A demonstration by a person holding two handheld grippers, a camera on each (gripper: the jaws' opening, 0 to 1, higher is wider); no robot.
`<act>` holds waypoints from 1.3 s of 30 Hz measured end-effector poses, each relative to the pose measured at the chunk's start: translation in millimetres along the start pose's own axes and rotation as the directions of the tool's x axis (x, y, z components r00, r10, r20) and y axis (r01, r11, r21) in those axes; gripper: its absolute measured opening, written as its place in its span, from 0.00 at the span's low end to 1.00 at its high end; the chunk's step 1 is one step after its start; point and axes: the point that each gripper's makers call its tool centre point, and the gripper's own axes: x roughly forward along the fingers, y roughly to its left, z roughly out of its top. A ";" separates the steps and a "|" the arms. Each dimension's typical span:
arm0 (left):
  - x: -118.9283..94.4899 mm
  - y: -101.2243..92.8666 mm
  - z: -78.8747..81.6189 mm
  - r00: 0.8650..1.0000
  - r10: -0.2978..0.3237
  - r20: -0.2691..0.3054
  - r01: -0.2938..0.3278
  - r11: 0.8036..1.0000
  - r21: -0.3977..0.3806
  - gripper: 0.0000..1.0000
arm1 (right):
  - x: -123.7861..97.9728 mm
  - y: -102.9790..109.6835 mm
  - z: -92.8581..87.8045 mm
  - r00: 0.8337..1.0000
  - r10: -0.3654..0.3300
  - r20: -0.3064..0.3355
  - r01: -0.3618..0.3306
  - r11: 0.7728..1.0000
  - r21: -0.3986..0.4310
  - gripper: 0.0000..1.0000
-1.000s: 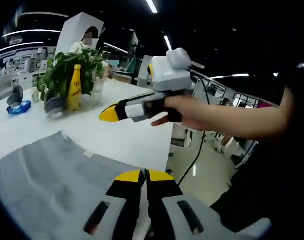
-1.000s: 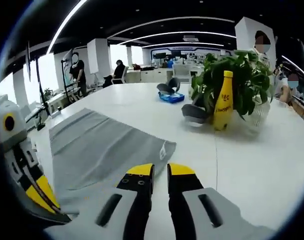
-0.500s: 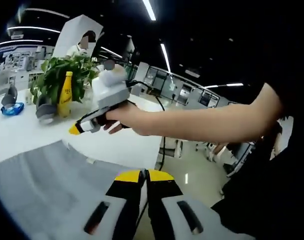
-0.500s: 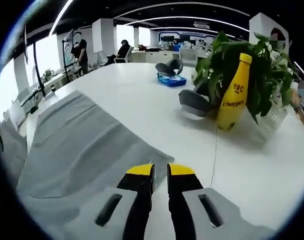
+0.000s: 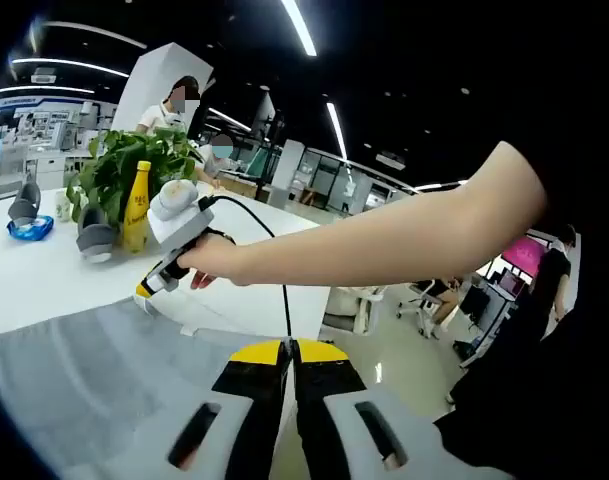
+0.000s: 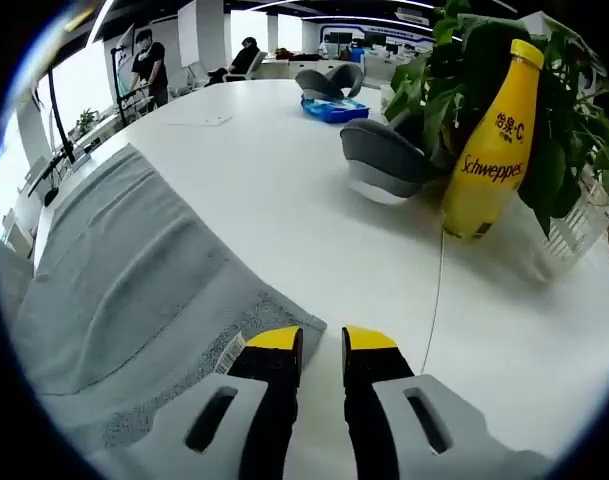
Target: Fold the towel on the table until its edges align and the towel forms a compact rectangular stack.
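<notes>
A grey towel (image 6: pixel 134 280) lies spread flat on a white table (image 6: pixel 284 170), filling the left and lower left of the right gripper view and the lower left of the left gripper view. It looks soft, light and limp, likely to sag and crease unless taken by a corner or along an edge; the cloth should not slip much between the pads.

The right gripper (image 6: pixel 322 340), at the bottom centre of its own view, sits just at the towel's near corner, beside the small white tag (image 6: pixel 230 351). Its yellow-tipped jaws stand a narrow gap apart and hold nothing; that corner looks the natural place to pinch. Seen in the left gripper view at centre left, it reaches down to the towel's far corner in a person's hand (image 5: pixel 219 265).

The left gripper (image 5: pixel 289 350), at the bottom centre of its view, has its jaws nearly closed with only a slit between them, over the towel's near edge; whether cloth is caught there cannot be told.

A yellow bottle (image 6: pixel 494 140), a plant (image 6: pixel 464 60) and a grey headset (image 6: pixel 389 160) stand at the upper right of the right gripper view, well apart from the towel.
</notes>
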 end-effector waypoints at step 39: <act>-9.8 -22.5 115.5 0.977 0.018 0.212 -0.058 0.981 0.184 0.03 | -112.5 -12.6 211.6 0.772 0.005 0.635 -0.208 0.947 0.245 0.00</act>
